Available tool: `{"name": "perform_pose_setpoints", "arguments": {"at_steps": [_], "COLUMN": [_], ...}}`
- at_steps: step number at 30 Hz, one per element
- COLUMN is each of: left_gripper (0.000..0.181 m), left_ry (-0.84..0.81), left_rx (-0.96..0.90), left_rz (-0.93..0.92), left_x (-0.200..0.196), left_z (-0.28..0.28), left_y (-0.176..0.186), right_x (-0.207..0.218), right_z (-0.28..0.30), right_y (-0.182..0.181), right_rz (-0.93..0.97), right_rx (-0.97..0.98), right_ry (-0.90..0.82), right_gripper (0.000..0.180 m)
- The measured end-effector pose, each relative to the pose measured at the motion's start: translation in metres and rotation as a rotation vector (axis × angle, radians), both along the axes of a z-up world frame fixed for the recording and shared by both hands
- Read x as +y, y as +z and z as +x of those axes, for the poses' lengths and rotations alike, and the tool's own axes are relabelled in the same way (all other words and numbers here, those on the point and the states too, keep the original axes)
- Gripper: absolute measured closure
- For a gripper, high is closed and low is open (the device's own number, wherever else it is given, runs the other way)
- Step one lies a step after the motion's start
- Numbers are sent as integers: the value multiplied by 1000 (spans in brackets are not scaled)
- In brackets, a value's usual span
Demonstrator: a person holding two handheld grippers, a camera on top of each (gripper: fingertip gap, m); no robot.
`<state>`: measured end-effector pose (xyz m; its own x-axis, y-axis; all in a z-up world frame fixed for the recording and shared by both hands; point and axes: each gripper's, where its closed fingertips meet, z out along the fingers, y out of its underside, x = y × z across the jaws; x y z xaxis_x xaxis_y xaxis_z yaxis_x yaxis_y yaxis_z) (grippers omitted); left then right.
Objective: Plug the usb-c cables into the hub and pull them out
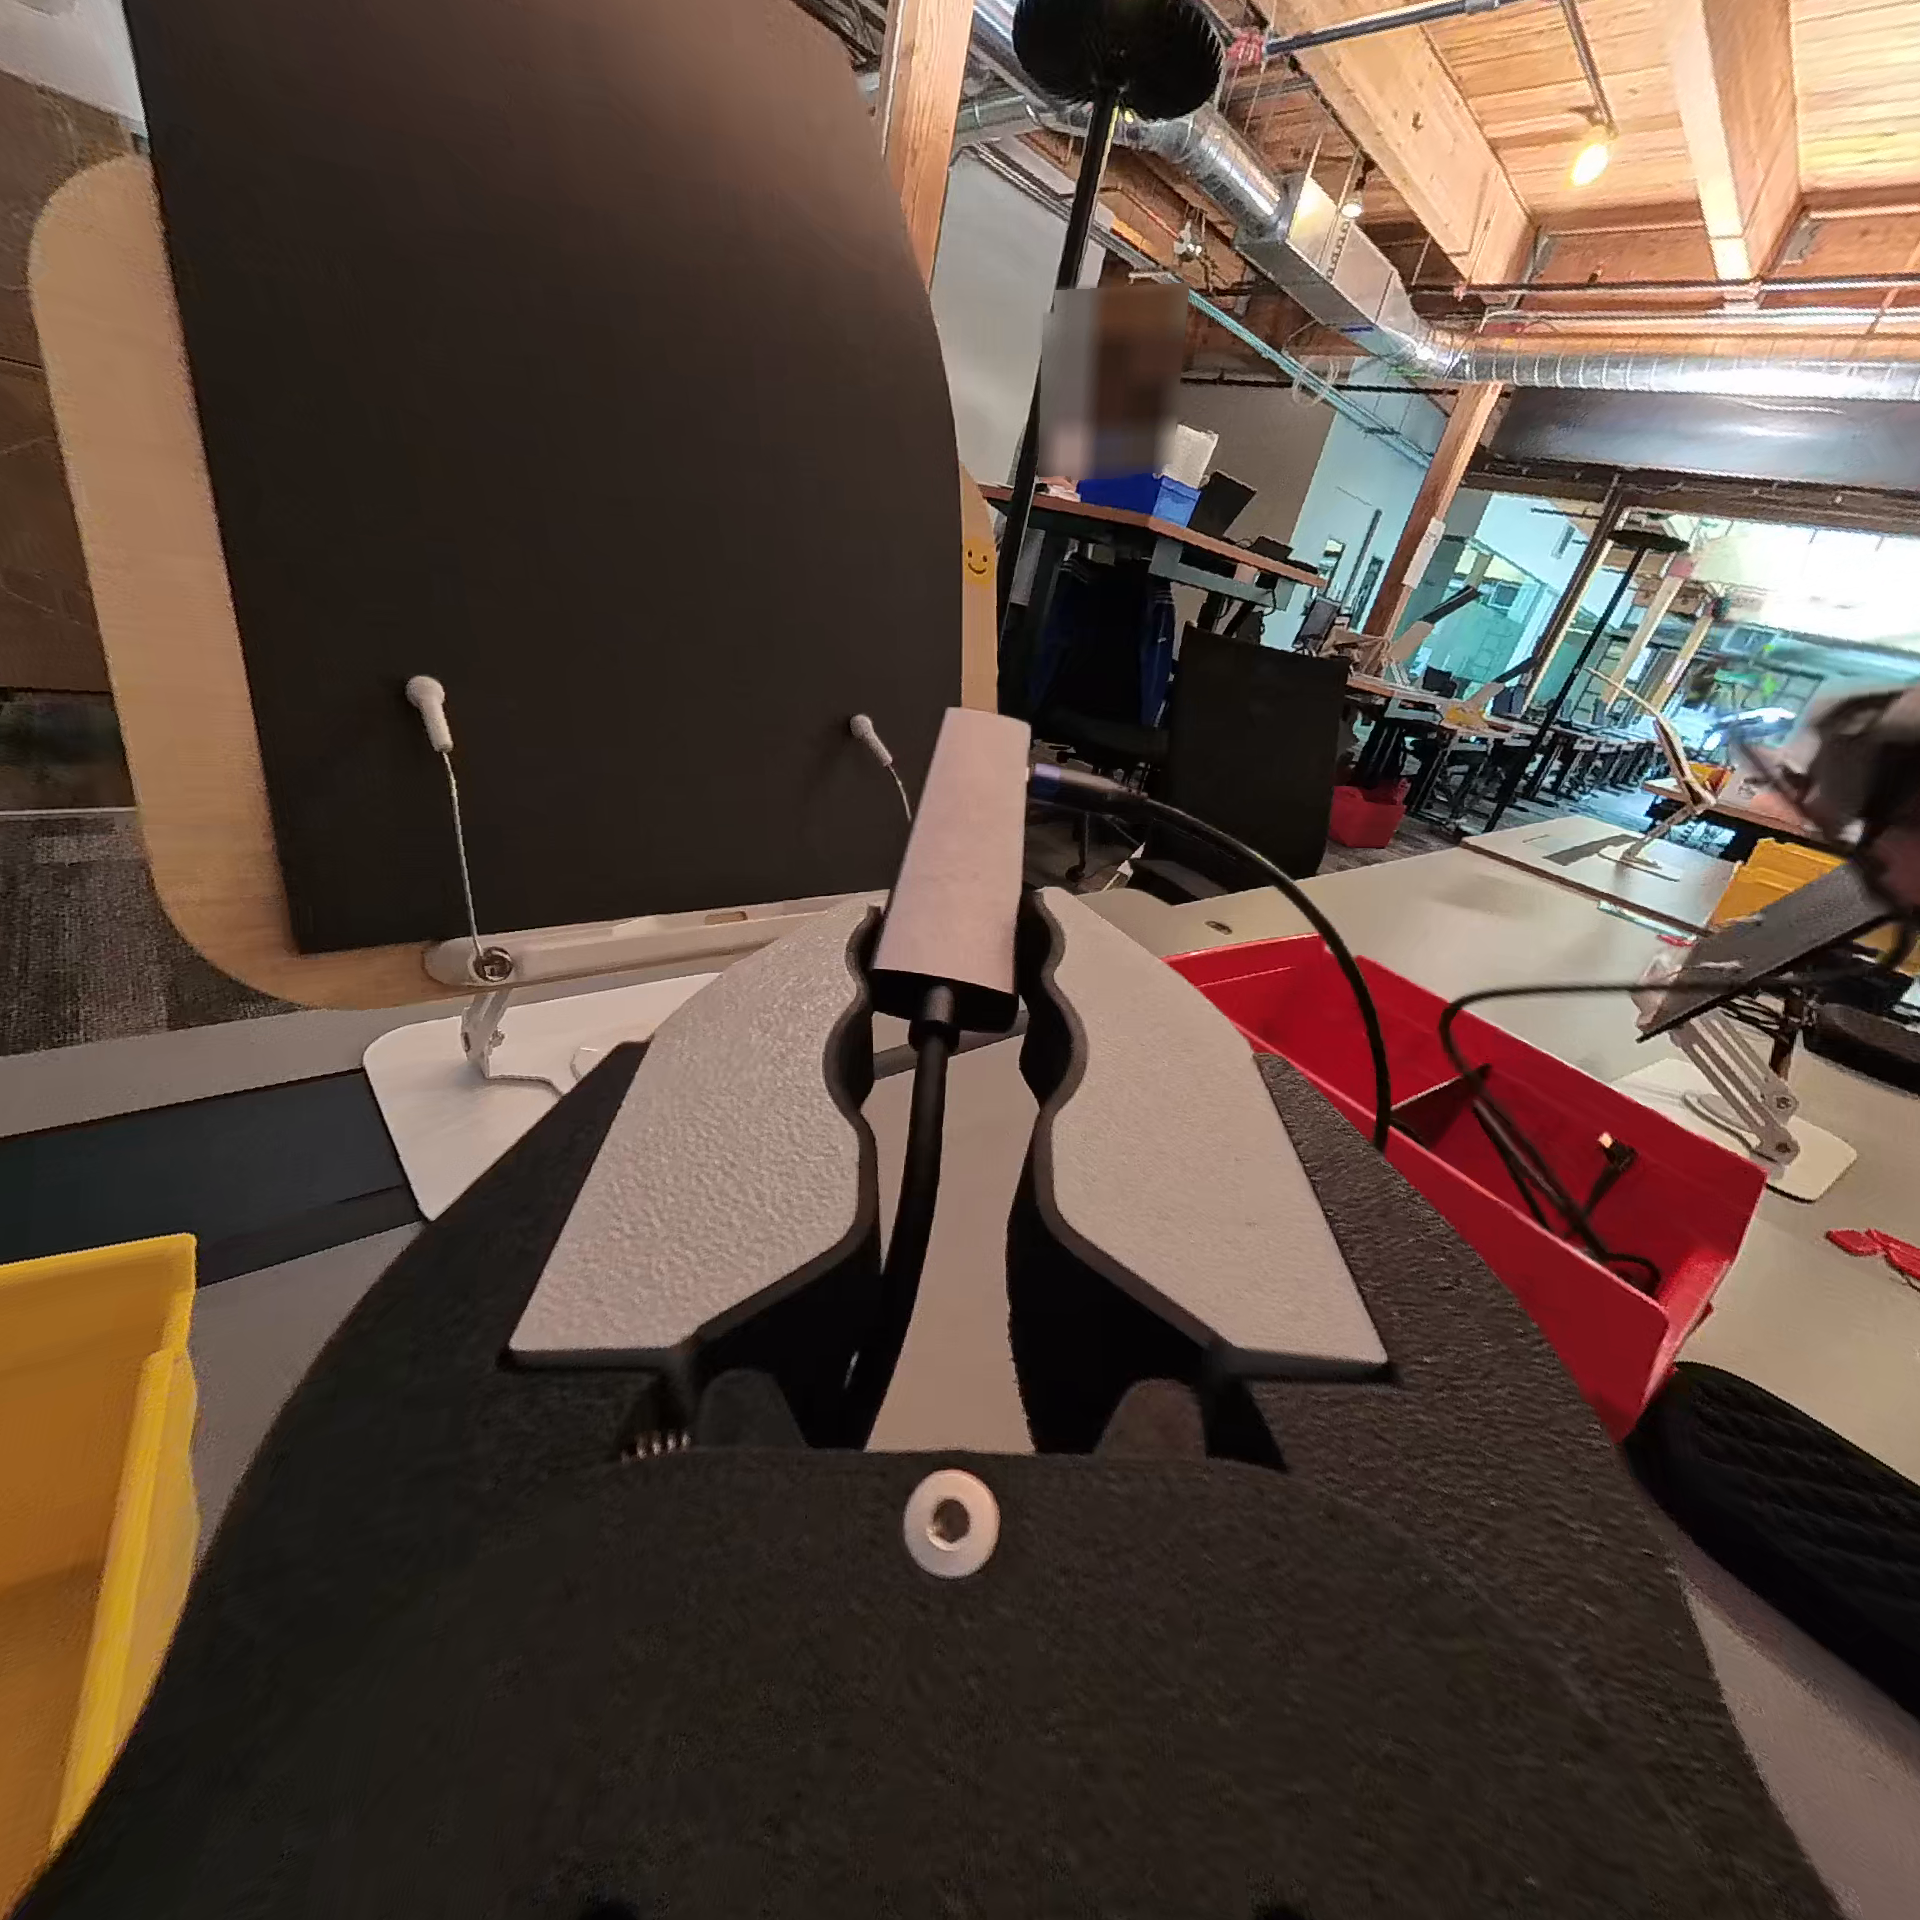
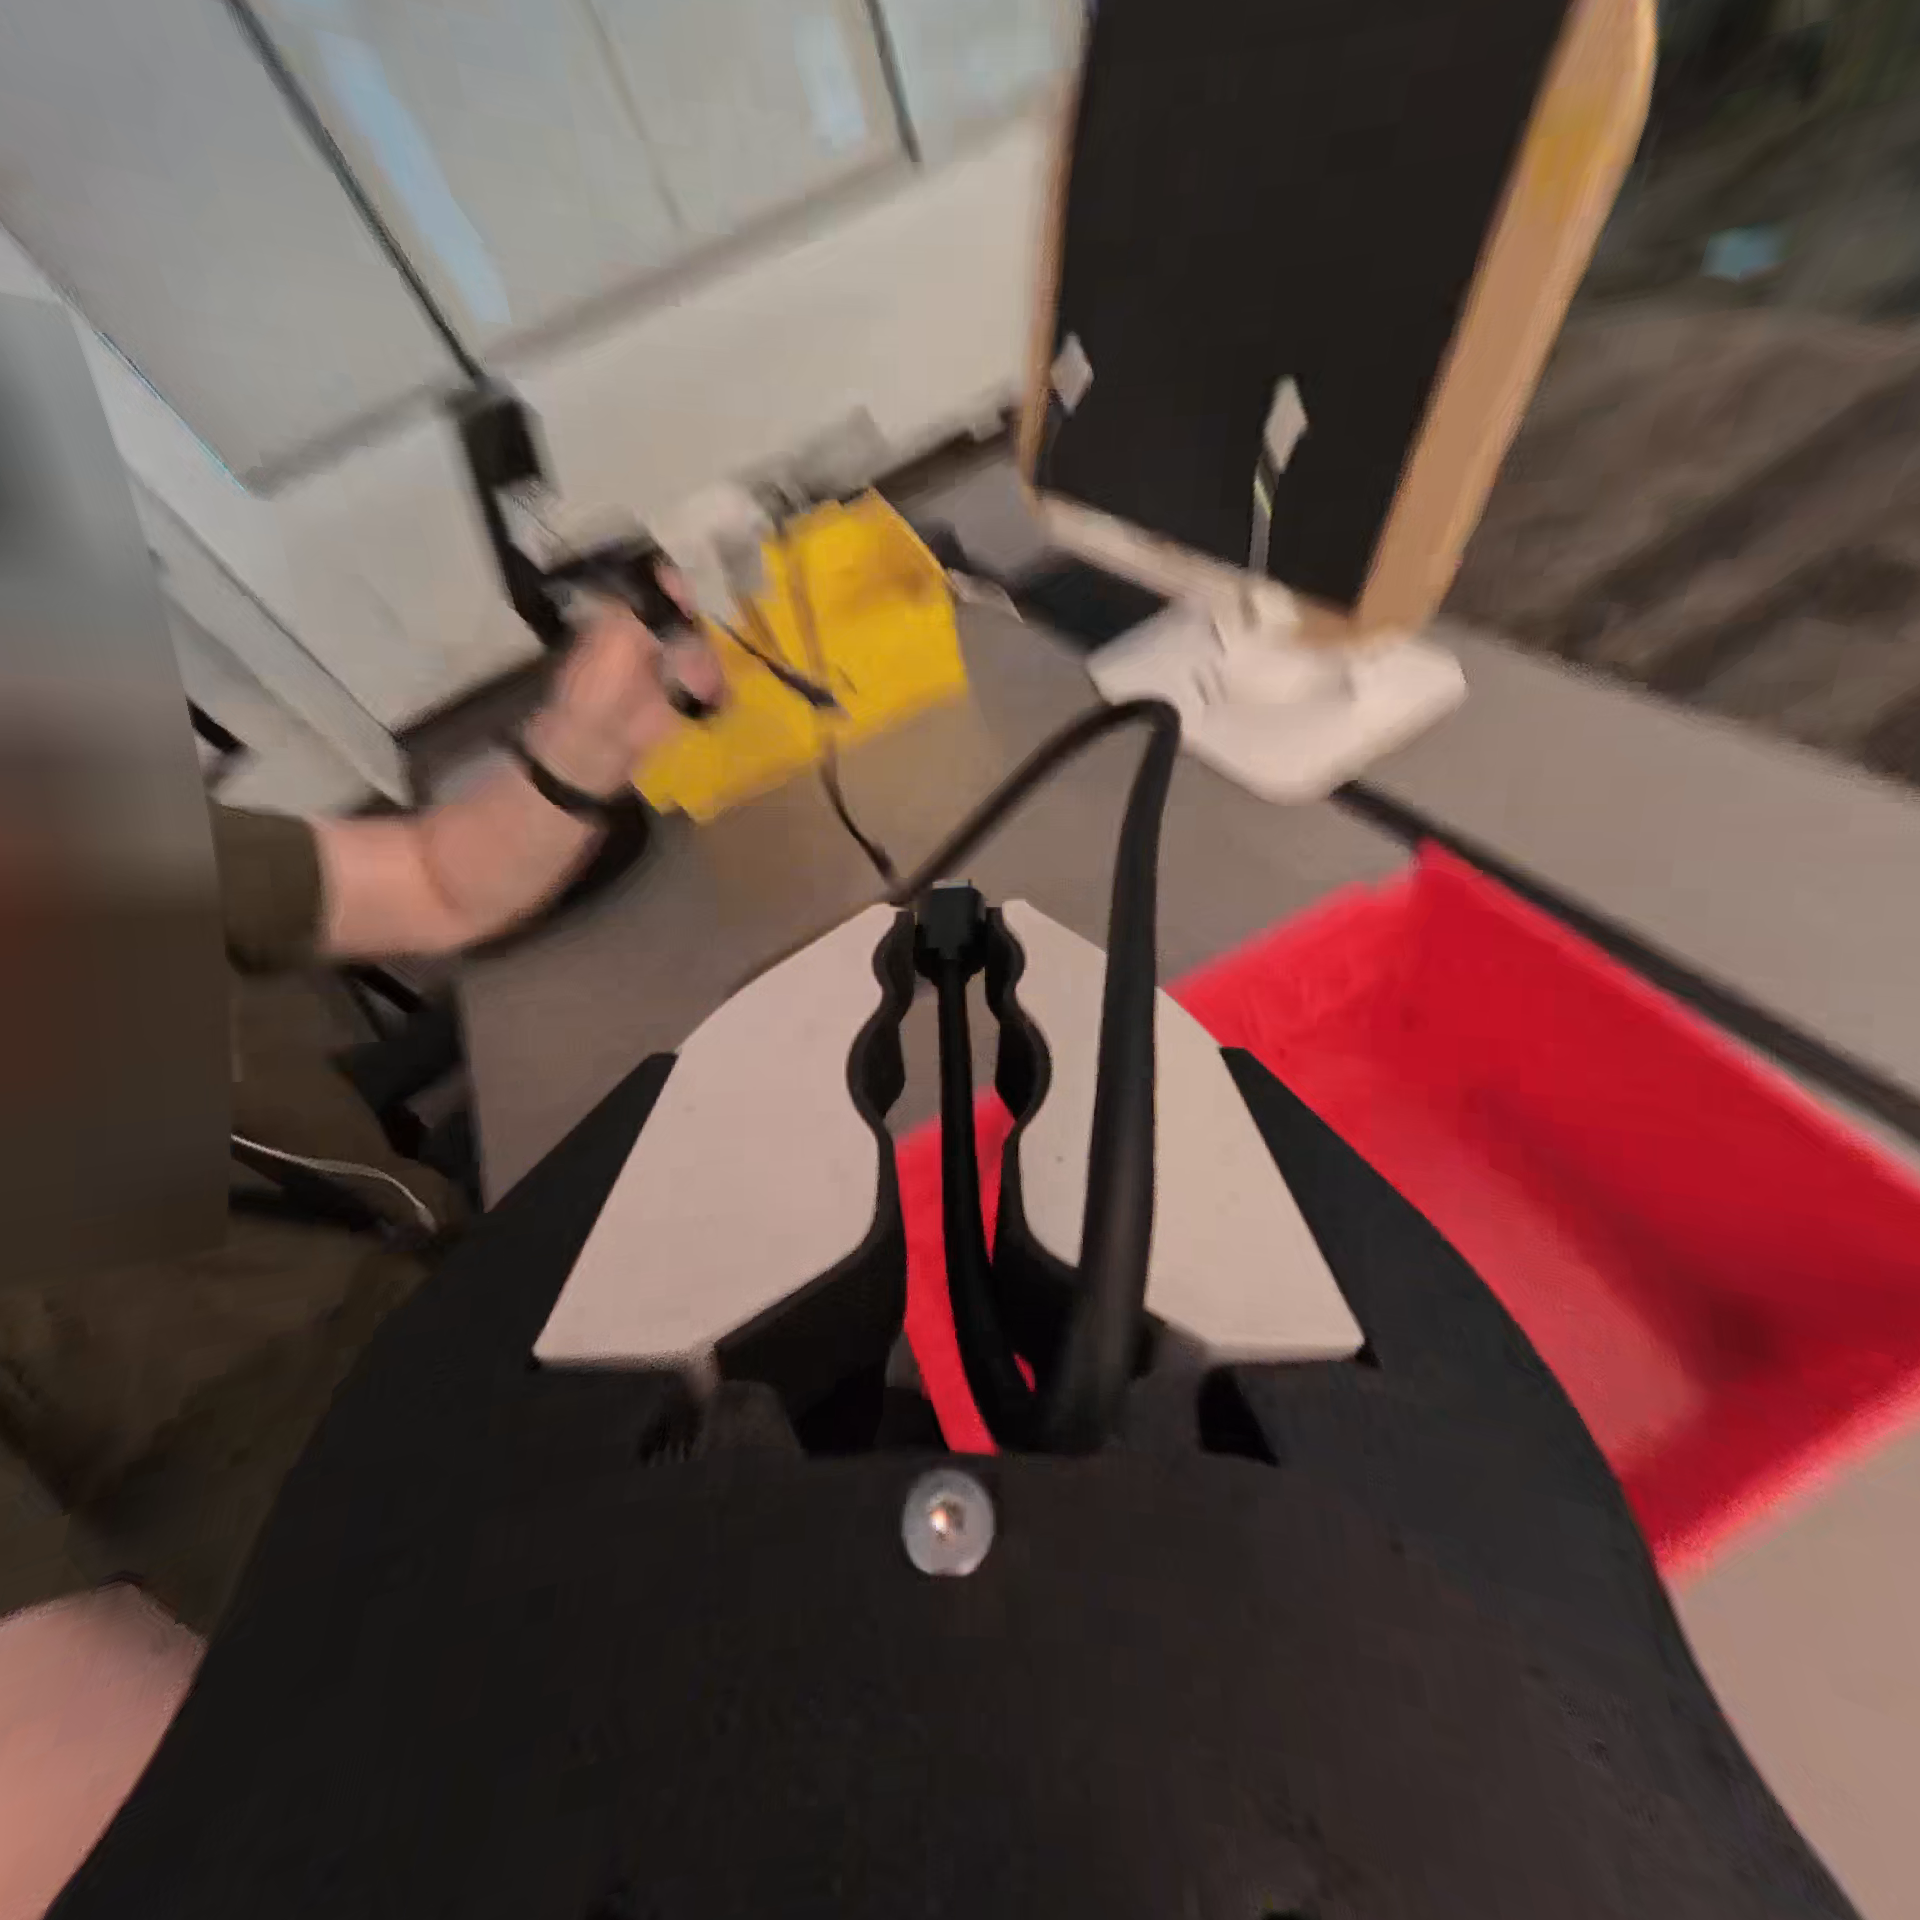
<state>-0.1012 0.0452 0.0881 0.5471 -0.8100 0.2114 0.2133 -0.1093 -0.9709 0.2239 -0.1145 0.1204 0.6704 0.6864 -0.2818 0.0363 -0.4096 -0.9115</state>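
Grey table (image 1: 1403,914) carries a red bin (image 1: 1538,1226) where spare cable lies. Raised clear, my left gripper (image 1: 943,971) clamps the hub (image 1: 956,852), one cable (image 1: 1247,862) already in its side, ports facing right. My right gripper (image 2: 951,930) pinches a plug (image 2: 951,925), aimed to insert.

both wrist views low, close behind tongs; share red bin (image 1: 1558,1236) (image 2: 1558,1195).

Red bin (image 1: 1621,1226) right on the grey bench (image 1: 1382,904), yellow bin (image 1: 94,1455) at near left. Black board (image 1: 540,468) with wood edging stands behind on a white stand (image 1: 457,1081) (two white clips on its face). Open workshop beyond.
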Motion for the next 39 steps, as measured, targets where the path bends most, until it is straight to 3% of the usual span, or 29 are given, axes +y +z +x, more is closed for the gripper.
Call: {"name": "perform_pose_setpoints", "arguments": {"at_steps": [6, 9, 12, 15, 21, 26, 30, 33, 37, 39], "left_gripper": [157, 157, 157, 157, 157, 157, 157, 157, 157, 157], "left_ry": [-23, -36, -48, -61, -93, -110, -122, -127, -130, -128], "left_rx": [-30, -45, -51, -50, -31, 15, 43, 64, 87, 95], "left_rz": [21, 32, 42, 44, 16, 12, 16, 26, 61, 86], "left_x": [-9, -14, -19, -22, -23, -25, -26, -28, -33, -37], "left_z": [-5, -8, -9, -8, -2, 9, 15, 17, 19, 22], "left_y": [17, 26, 31, 33, 28, 18, 12, 10, 11, 12], "right_x": [3, 4, 9, 8, -7, -2, 28, 36, 7, -12], "right_z": [19, 14, 13, 11, 16, 16, -20, -62, -97, -103], "right_y": [-163, -207, -227, -217, -157, -97, -24, 11, 7, 9], "right_rz": [-439, -562, -620, -568, -421, -267, 61, 265, 463, 578], "right_rx": [-367, -520, -515, -419, -259, -368, -452, -454, -524, -470], "right_ry": [-175, -248, -295, -277, -217, -219, -198, -43, 284, 385], "right_gripper": [165, 164, 164, 164, 140, 134, 135, 137, 143, 144]}}
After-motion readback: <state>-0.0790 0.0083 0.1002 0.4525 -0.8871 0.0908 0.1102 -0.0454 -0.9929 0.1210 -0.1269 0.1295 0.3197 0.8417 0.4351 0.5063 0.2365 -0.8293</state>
